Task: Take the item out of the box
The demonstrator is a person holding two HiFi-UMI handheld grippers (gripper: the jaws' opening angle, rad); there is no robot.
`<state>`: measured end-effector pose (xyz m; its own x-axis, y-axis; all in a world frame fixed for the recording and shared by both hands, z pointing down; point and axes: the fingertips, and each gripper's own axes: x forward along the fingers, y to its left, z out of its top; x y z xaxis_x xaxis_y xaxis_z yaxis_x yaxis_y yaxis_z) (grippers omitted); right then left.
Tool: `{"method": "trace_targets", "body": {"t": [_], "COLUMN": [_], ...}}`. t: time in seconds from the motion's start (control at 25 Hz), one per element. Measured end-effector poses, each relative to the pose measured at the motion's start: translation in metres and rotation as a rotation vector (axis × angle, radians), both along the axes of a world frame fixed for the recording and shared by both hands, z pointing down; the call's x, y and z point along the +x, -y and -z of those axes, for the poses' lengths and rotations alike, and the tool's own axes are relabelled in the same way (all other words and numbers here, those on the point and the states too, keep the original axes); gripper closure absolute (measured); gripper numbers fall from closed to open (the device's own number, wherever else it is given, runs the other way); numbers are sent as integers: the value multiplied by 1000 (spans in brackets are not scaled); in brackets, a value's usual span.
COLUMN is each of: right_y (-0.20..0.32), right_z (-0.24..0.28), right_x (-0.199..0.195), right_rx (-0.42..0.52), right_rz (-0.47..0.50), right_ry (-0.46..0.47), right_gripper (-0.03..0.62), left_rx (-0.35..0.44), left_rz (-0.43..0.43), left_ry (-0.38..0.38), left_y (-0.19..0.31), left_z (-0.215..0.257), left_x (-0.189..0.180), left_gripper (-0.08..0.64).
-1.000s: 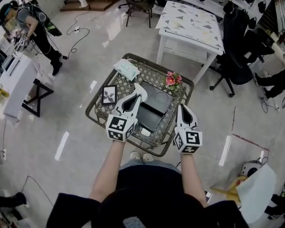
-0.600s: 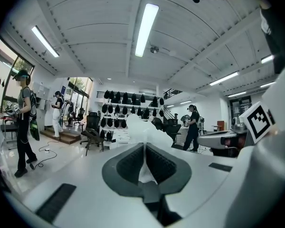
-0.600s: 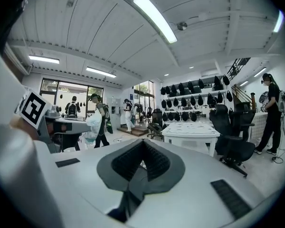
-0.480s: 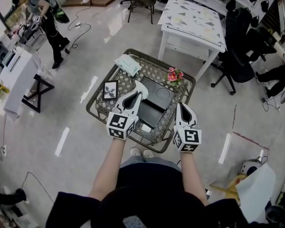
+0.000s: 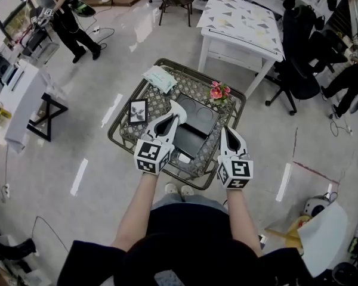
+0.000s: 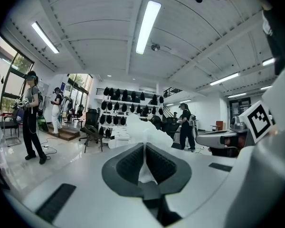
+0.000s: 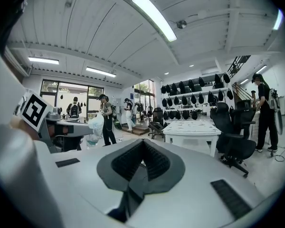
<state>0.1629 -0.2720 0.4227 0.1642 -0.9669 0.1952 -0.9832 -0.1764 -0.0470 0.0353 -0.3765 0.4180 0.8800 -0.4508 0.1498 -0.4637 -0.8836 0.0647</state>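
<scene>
One woven table [image 5: 124, 137] carries one black box [image 5: 190, 142], one black tray [image 5: 201, 117] with two round hollows, one framed picture [image 5: 137, 112], one pack of wipes [image 5: 159, 79] and one bunch of pink flowers [image 5: 218, 92]. There are two grippers, the left gripper [image 5: 177, 108] and the right gripper [image 5: 225, 131], and one white crumpled sheet [image 6: 149, 129]. Beyond stands one white table [image 5: 244, 22].

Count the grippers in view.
2. Left gripper over the black box, left side, jaws shut on white wrapping; right gripper beside its right edge, jaws shut, empty.
</scene>
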Motion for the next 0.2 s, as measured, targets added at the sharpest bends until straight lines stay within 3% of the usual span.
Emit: {"method": "trace_targets", "body": {"t": [0.2], "right_y": [1], "right_z": [-3], "right_x": [4], "right_rx": [-3], "right_rz": [-3], "right_ry": [-2], "right_gripper": [591], "left_rx": [-5], "left_rz": [-4], "left_ry": [1], "left_y": [2], "left_z": [-4], "left_x": [4], "left_gripper": [531]}}
